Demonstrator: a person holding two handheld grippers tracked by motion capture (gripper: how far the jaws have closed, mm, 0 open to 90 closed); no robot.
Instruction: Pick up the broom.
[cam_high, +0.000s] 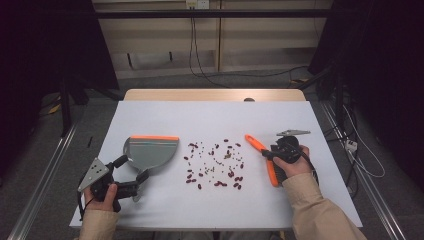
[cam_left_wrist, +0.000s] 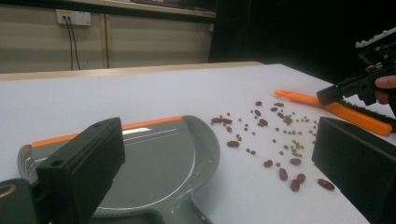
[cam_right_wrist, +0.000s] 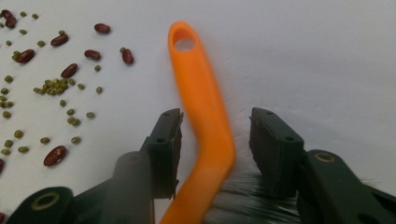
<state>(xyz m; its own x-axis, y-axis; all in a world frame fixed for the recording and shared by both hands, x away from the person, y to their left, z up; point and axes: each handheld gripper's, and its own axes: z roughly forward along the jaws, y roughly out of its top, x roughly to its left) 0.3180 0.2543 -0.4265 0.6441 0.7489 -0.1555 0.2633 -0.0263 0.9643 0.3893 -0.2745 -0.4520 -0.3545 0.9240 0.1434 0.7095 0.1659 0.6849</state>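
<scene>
A grey dustpan (cam_high: 150, 152) with an orange front lip lies at the left of the white table. My left gripper (cam_high: 131, 169) is open, one jaw on each side of the dustpan's handle. In the left gripper view the dustpan (cam_left_wrist: 159, 163) sits between the spread jaws of that gripper (cam_left_wrist: 217, 140). Red and small green beans (cam_high: 215, 165) are scattered mid-table. An orange brush (cam_high: 256, 144) lies to their right. My right gripper (cam_right_wrist: 218, 126) is open, its jaws straddling the bend of the brush handle (cam_right_wrist: 201, 88) without clamping it. The black bristles (cam_right_wrist: 247, 205) show beneath.
The white tabletop (cam_high: 215, 115) has bare room behind the beans and along its front edge. Cables trail on the floor beyond the right side (cam_high: 360, 155). From the left gripper view, the beans (cam_left_wrist: 275, 140) lie between dustpan and brush (cam_left_wrist: 345, 114).
</scene>
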